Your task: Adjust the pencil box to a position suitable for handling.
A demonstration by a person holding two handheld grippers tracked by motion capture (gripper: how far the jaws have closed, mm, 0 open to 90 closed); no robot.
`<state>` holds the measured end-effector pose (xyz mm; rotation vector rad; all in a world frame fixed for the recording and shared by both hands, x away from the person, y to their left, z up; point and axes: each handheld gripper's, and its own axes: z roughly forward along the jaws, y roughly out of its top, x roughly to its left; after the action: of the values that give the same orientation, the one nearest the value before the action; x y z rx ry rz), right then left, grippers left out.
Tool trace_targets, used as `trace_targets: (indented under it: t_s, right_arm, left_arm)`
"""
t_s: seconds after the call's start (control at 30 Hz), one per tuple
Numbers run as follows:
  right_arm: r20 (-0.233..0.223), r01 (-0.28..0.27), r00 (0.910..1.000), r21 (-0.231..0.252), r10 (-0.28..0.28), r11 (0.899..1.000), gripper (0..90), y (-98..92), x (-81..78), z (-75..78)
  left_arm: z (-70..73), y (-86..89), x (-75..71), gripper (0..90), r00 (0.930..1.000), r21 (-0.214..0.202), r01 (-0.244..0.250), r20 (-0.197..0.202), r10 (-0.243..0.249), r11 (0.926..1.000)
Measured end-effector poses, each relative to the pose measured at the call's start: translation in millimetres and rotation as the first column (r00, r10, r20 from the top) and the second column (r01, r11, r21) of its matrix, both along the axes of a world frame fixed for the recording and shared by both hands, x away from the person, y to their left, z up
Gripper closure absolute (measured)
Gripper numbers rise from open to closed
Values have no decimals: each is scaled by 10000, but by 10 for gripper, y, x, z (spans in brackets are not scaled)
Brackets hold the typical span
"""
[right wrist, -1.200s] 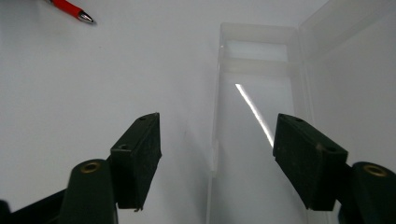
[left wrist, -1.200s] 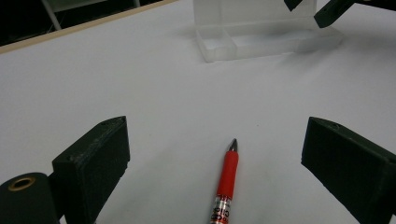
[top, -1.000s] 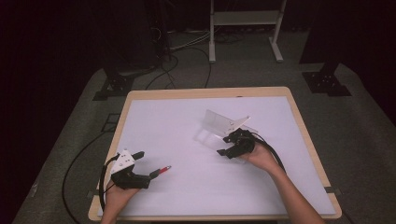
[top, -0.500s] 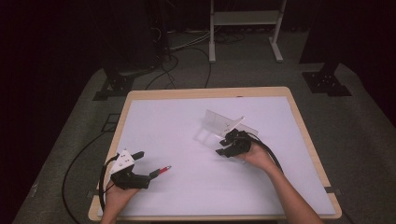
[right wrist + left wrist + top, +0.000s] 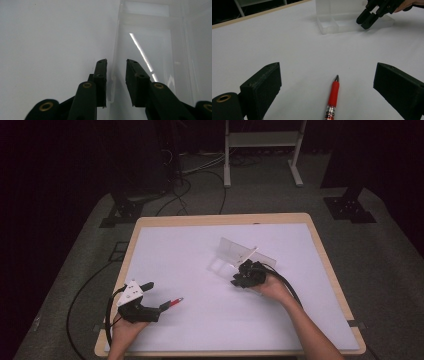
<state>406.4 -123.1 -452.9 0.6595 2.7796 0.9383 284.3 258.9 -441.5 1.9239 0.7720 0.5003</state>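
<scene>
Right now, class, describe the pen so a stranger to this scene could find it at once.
Start at the white table and go to its near left corner, where the left gripper hovers. The pen lies flat between its open fingers, tip pointing away. It is the red thing here; the clear plastic box sits far across.

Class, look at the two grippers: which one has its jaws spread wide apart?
The left gripper, jaws wide either side of the red pen; the right gripper is nearly closed around the clear box's wall.
</scene>
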Motion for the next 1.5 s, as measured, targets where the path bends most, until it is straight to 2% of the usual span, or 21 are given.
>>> trace_targets:
  t_s: [0.4, 0.67, 0.9, 1.03, 1.13, 1.33, 1.5]
  right_arm:
    - [-62, -198, 9998, -131, 198, 9997, 815, 16, 4, -35]
    - [149, -542, 9984, -248, 545, 9982, 852, 27, -10, -33]
    - [535, -857, 9947, -485, 882, 9951, 866, 10, -26, -22]
    - [700, -949, 9928, -409, 976, 9946, 867, -5, -39, 2]
    - [1008, -1111, 9883, -413, 1147, 9930, 867, -22, -63, 41]
    - [1203, -1634, 9786, -383, 1669, 9858, 867, -73, -148, 163]
    - [1265, -2253, 9656, -296, 2272, 9738, 867, -87, -253, 227]
  left_arm:
    - [2, 10, 0, 72, 10000, -111, -21, -5, 21, 9999]
    - [4, 11, 0, 72, 10000, -157, -6, -8, 6, 9999]
    - [5, 11, -1, 72, 10000, -186, -2, -24, 2, 9998]
    - [4, 10, -2, 72, 10000, -177, -3, -10, 3, 9998]
    - [5, 18, -2, 72, 10000, -207, -18, -20, 18, 9998]
    - [6, 17, -3, 72, 10000, -197, -11, -14, 10, 9998]
    - [6, 19, -2, 72, 10000, -196, -28, -22, 28, 9998]
